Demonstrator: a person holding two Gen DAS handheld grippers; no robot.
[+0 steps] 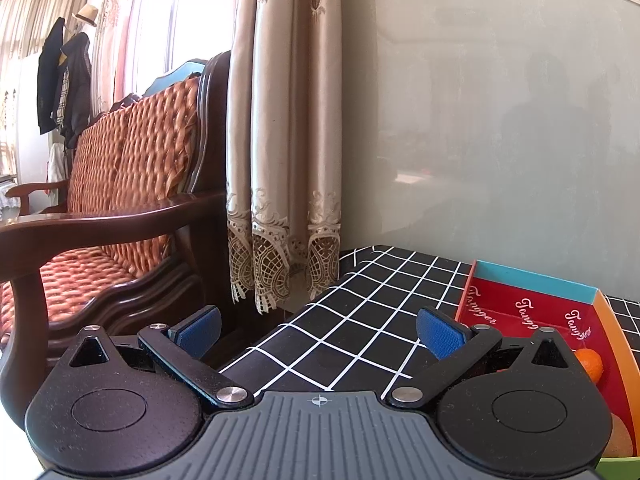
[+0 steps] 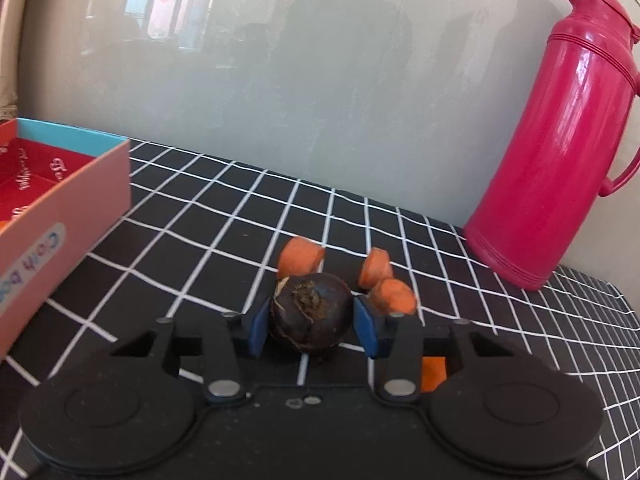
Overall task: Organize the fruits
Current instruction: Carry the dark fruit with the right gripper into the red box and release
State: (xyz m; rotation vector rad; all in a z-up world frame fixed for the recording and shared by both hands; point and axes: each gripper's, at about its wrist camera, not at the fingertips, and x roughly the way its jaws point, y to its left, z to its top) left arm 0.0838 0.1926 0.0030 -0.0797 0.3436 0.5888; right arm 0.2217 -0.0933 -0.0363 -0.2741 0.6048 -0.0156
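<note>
Gripping dark round fruit (image 2: 311, 314), stem end facing camera: right tool (image 2: 312, 322); left tool (image 1: 318, 332) wide, empty.

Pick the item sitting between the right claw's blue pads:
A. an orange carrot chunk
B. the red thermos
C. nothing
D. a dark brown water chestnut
D: in the right wrist view, the dark brown water chestnut sits between the right claw's blue pads, with carrot chunks lying behind it.
</note>
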